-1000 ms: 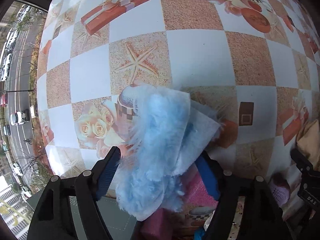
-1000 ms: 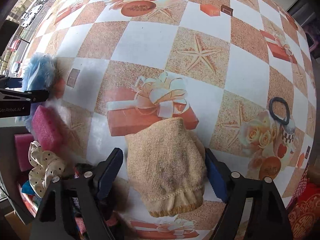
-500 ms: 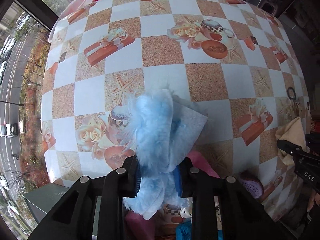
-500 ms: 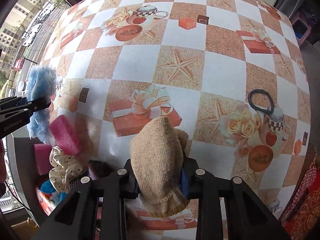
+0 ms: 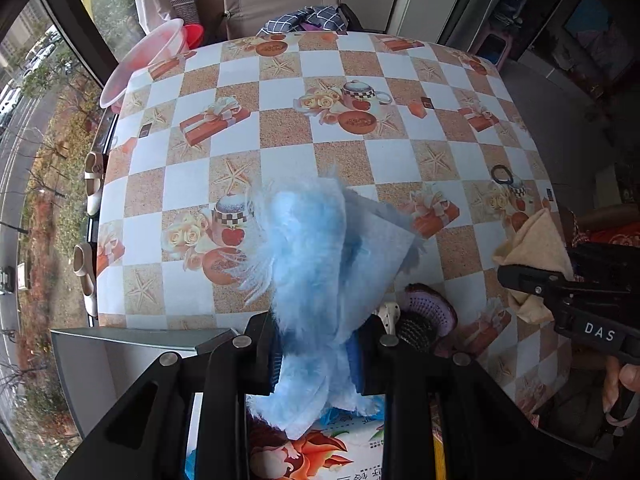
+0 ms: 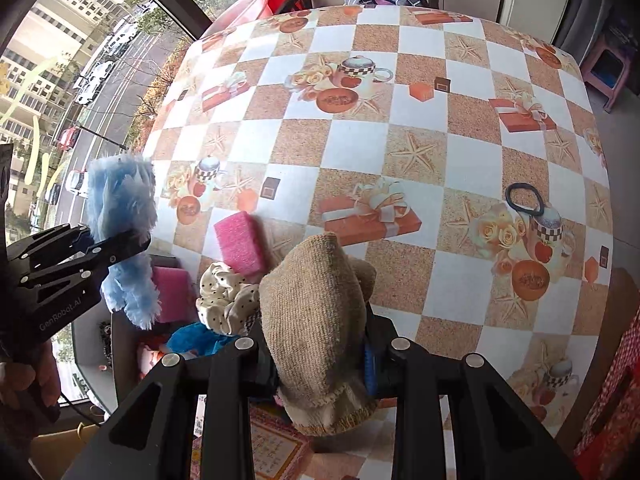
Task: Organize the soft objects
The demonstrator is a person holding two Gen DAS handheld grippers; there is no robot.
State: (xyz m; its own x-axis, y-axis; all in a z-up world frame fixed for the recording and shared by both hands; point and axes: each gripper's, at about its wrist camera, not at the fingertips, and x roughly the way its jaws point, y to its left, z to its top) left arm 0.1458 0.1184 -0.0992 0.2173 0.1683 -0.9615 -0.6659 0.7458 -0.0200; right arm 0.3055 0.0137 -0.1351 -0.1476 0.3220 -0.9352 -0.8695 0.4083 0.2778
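My left gripper (image 5: 316, 354) is shut on a fluffy light-blue cloth (image 5: 316, 248) and holds it up above the near table edge; it also shows in the right wrist view (image 6: 120, 216). My right gripper (image 6: 320, 364) is shut on a tan knitted cloth (image 6: 316, 312), lifted off the table; the cloth shows at the right of the left wrist view (image 5: 536, 248). A pink sponge (image 6: 240, 242), a second pink sponge (image 6: 172, 292), a cream dotted scrunchie (image 6: 224, 296) and a blue cloth (image 6: 196, 340) lie at the near left table edge.
The table (image 6: 400, 140) has a checked cloth with printed pictures. A black hair tie (image 6: 524, 198) lies at the right. A purple brush (image 5: 428, 316) lies near the front edge. A grey box (image 5: 120, 356) stands below the table edge. A pink basin (image 5: 144, 64) sits at the far left corner.
Both grippers closed on their cloths and have lifted them up and back from the table, so much more of the table and room shows.
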